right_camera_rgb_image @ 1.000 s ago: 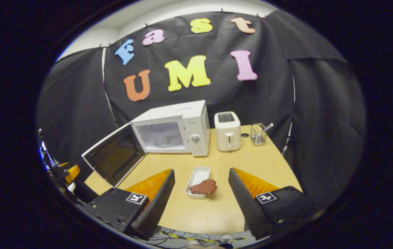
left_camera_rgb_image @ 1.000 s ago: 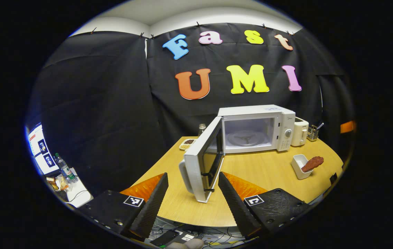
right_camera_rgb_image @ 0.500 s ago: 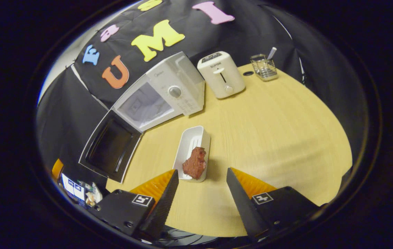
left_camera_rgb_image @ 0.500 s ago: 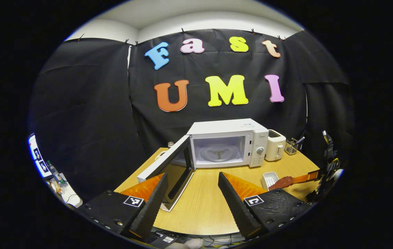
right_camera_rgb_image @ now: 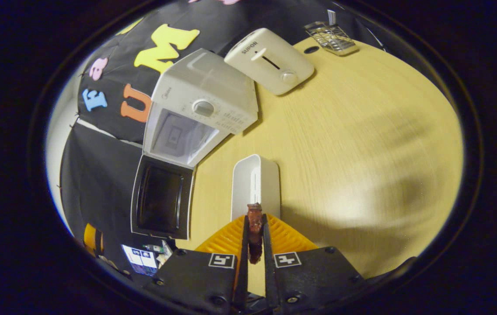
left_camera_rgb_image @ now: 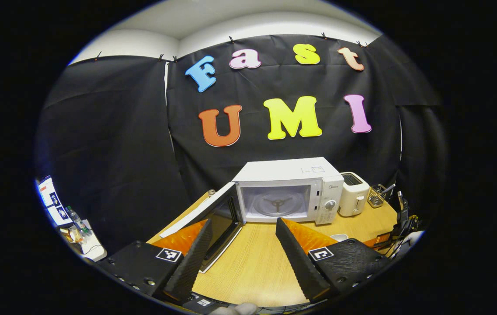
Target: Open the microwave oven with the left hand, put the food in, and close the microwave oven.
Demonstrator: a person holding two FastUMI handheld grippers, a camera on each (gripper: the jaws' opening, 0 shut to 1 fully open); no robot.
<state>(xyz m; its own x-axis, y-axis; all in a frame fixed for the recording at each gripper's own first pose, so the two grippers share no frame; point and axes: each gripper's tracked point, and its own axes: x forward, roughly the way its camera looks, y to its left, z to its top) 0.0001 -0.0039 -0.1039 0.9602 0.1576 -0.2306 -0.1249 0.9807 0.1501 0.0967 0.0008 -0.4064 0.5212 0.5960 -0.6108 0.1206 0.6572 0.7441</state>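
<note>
The white microwave [left_camera_rgb_image: 287,192] stands at the back of the wooden table [left_camera_rgb_image: 252,262] with its door [left_camera_rgb_image: 213,216] swung wide to the left, baring the glass turntable [left_camera_rgb_image: 276,204]. My left gripper [left_camera_rgb_image: 244,225] is open, holds nothing, and hangs back from the door near the table's front. In the right gripper view I look steeply down: my right gripper [right_camera_rgb_image: 255,218] is shut on a red-brown piece of food [right_camera_rgb_image: 255,227] at the near end of the white dish [right_camera_rgb_image: 255,181]. The microwave [right_camera_rgb_image: 200,109] and its open door [right_camera_rgb_image: 161,199] lie to the left.
A cream toaster [right_camera_rgb_image: 270,61] stands right of the microwave, and a wire holder [right_camera_rgb_image: 331,33] sits farther back. In the left gripper view the toaster [left_camera_rgb_image: 353,199] and holder [left_camera_rgb_image: 379,194] are at the right. A side desk with bottles [left_camera_rgb_image: 75,223] is off to the left.
My right gripper has tipped down over the dish and shut on the food. My left gripper has drawn back from the open door and now faces the microwave squarely.
</note>
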